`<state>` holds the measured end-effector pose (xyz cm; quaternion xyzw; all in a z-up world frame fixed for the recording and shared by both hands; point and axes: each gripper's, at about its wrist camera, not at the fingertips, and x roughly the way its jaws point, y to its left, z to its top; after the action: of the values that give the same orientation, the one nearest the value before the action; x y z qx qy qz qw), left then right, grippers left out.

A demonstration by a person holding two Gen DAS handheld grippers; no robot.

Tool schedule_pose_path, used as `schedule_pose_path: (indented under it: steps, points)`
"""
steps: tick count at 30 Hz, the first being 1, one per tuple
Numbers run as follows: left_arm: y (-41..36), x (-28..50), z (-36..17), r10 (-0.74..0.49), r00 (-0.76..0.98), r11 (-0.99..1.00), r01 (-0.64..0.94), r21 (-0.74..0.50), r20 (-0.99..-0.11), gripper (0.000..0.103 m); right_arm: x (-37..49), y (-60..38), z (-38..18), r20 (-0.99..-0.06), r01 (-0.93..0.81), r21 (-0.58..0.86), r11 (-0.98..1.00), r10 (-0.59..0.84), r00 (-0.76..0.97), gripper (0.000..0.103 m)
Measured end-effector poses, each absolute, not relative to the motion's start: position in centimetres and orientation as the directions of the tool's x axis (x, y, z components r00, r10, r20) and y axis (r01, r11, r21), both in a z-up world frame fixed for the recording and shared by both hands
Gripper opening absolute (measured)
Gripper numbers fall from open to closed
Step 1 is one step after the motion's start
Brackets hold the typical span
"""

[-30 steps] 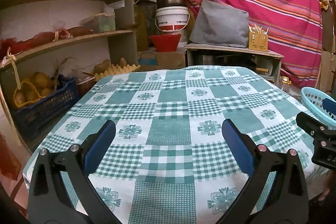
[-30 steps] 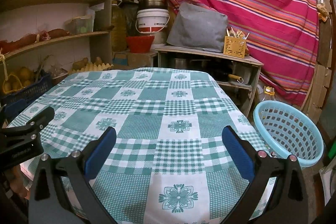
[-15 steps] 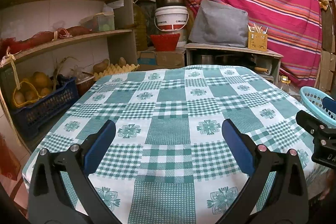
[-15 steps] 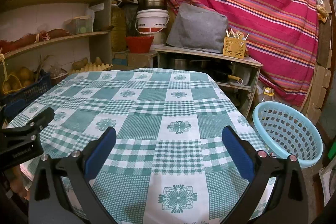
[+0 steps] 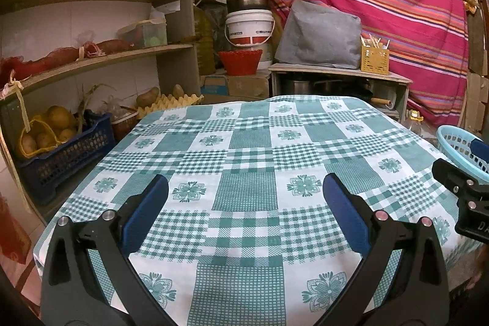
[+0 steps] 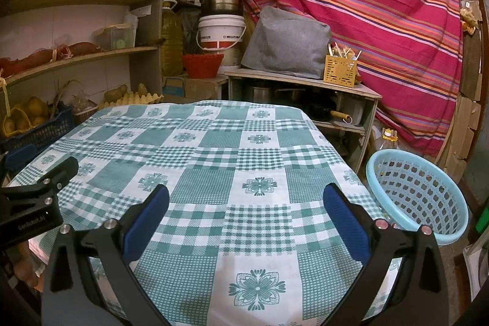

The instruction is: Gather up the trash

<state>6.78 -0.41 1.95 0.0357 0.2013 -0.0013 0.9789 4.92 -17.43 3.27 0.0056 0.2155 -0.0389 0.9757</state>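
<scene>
Nothing much has moved since a moment ago; both grippers hang in the same spots. Biggest is the table (image 6: 214, 161) with its green and white checked cloth, and no trash shows on it. Next is the light blue basket (image 6: 428, 203), low beside the table's right edge. Smallest are the tools: the left gripper (image 5: 244, 197) and the right gripper (image 6: 246, 203) both have their blue fingers (image 6: 146, 222) spread wide, holding nothing, above the near edge.
</scene>
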Motion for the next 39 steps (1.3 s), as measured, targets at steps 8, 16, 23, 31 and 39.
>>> schedule_pose_path:
  steps: [8,16,23,31,39]
  points:
    - [-0.2,6.77,2.11,0.011,0.922,0.997,0.018,0.073,-0.387,0.098,4.89,-17.46,3.24,-0.42,0.078,-0.006,0.997,-0.073,0.904,0.098]
    - [-0.05,6.74,2.26,0.01,0.923,0.997,0.02,0.072,-0.384,0.098,4.87,-17.48,3.23,-0.418,0.078,-0.007,0.997,-0.074,0.905,0.098]
    - [-0.04,6.7,2.35,0.011,0.926,0.997,0.018,0.073,-0.379,0.098,4.87,-17.45,3.19,-0.418,0.078,-0.006,0.997,-0.074,0.905,0.098]
    - [-0.08,6.64,2.38,0.011,0.926,0.997,0.019,0.075,-0.378,0.098,4.9,-17.45,3.14,-0.417,0.078,-0.008,0.997,-0.074,0.906,0.098]
    - [-0.13,6.76,2.44,0.011,0.927,0.997,0.019,0.076,-0.375,0.098,5.01,-17.59,3.2,-0.42,0.078,-0.008,0.997,-0.074,0.905,0.098]
